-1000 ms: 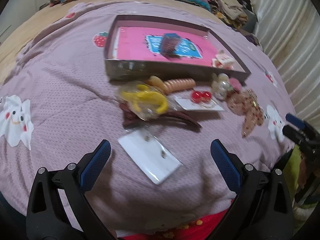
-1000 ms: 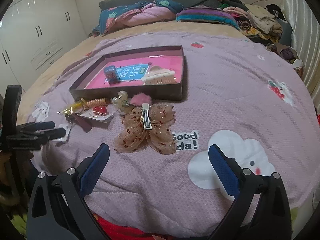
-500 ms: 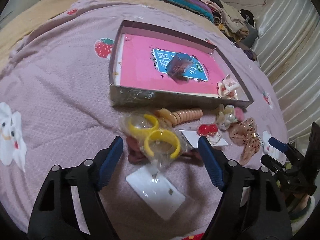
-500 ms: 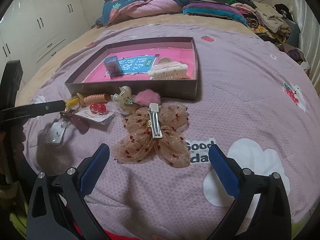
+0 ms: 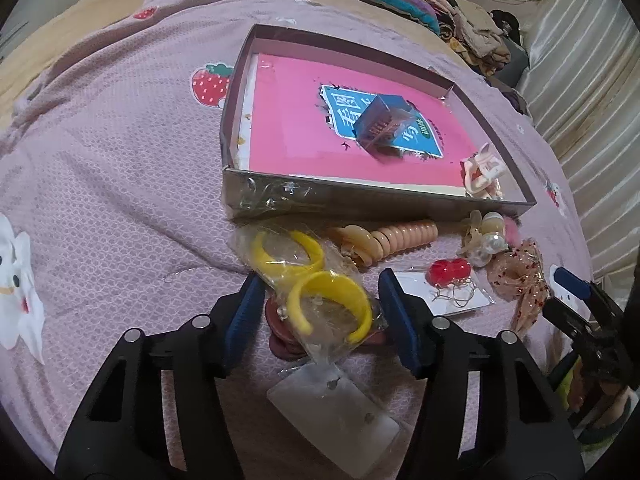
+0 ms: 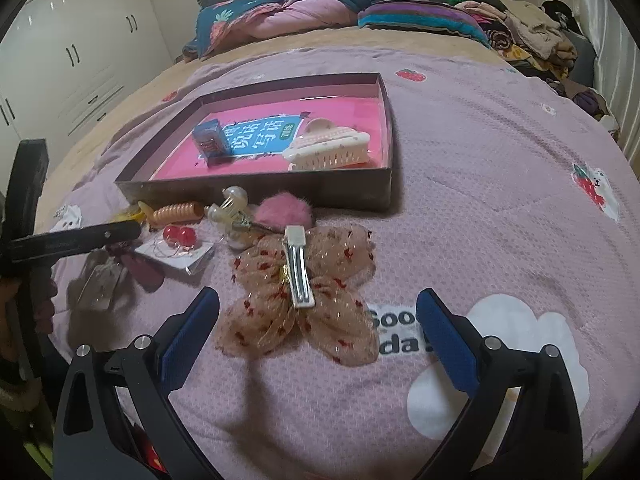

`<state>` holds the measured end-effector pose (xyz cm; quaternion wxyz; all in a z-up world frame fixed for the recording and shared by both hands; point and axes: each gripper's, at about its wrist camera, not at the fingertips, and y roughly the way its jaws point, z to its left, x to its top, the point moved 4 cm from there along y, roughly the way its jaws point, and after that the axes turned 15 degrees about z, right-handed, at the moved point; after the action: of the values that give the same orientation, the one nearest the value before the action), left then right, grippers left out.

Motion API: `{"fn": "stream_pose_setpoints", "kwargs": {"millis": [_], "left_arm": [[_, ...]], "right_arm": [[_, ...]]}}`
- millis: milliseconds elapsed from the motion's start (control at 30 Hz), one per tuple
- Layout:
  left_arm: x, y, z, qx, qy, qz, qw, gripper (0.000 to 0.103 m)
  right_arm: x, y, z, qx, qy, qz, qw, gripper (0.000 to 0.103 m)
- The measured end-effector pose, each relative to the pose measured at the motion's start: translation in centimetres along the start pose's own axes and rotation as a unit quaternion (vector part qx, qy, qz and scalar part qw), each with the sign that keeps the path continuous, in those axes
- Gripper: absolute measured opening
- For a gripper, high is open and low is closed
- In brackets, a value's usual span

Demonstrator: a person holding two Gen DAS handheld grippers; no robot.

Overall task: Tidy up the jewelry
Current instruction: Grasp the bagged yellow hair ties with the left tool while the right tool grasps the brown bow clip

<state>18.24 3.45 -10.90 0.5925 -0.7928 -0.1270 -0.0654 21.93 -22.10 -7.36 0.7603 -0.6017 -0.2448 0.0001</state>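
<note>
While the left gripper (image 5: 320,300) straddles the bag (image 5: 316,288) of yellow bangles, its jaws have just been closing to a middling gap; the pads sit just beside the plastic on either side, and I cannot tell that they press it. That view alone shows the bag plainly, with a white card (image 5: 336,416) at 6 o'clock of it, a dark red clip (image 5: 282,336) under it, and a coil tie (image 5: 396,236) at 1 o'clock. The box (image 5: 360,200) lies at 12 o'clock, holding a small blue carton (image 5: 384,124) and a claw clip (image 5: 482,170).

From the right wrist, the bag is nearly hidden behind the left gripper's finger (image 6: 80,238). This view shows the right gripper (image 6: 318,332) with jaws wide and nothing held, over the near edge of the mesh bow (image 6: 304,296), whose metal clip (image 6: 299,266) faces up. A pink pompom (image 6: 282,212) lies at 12 o'clock of the bow, red beads (image 6: 180,234) at 10 o'clock.
</note>
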Motion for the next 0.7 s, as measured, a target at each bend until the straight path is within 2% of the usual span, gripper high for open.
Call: {"fn": "stream_pose_setpoints", "kwargs": {"millis": [67, 100, 167, 200, 267, 333, 400, 500, 700], "left_arm": [[-0.1, -0.3, 0.2, 0.002, 0.000, -0.003, 1.0000, 0.050], [-0.2, -0.5, 0.4, 0.002, -0.002, -0.004, 1.0000, 0.050], [-0.3, -0.8, 0.8, -0.002, -0.008, -0.006, 0.9999, 0.050], [-0.4, -1.0, 1.0, -0.001, -0.010, -0.007, 0.9999, 0.050], [-0.4, -1.3, 1.4, -0.001, -0.014, -0.009, 0.9999, 0.046], [-0.5, -1.7, 2.1, 0.002, -0.021, -0.013, 0.9997, 0.043], [-0.5, -1.9, 2.7, 0.002, -0.026, -0.014, 0.9996, 0.042], [-0.5, -1.8, 3.2, -0.003, -0.033, -0.010, 0.9994, 0.039], [-0.8, -1.5, 3.1, 0.003, -0.025, -0.005, 0.9997, 0.037]], "right_arm": [[0.4, 0.4, 0.0, 0.000, -0.002, 0.002, 1.000, 0.092], [0.7, 0.8, 0.1, -0.001, -0.005, 0.006, 1.000, 0.085], [1.1, 1.4, 0.2, 0.001, -0.008, 0.011, 1.000, 0.083], [1.3, 1.7, 0.3, 0.002, -0.009, 0.014, 1.000, 0.079], [1.6, 2.4, 0.4, 0.004, -0.013, 0.022, 1.000, 0.067], [1.7, 2.9, 0.8, 0.004, -0.019, 0.025, 1.000, 0.050], [1.5, 2.9, 1.0, 0.005, -0.024, 0.022, 0.999, 0.041], [1.3, 2.1, 1.1, 0.006, -0.030, 0.007, 1.000, 0.035], [0.9, -0.3, 0.7, 0.017, -0.021, -0.021, 0.999, 0.032]]}}
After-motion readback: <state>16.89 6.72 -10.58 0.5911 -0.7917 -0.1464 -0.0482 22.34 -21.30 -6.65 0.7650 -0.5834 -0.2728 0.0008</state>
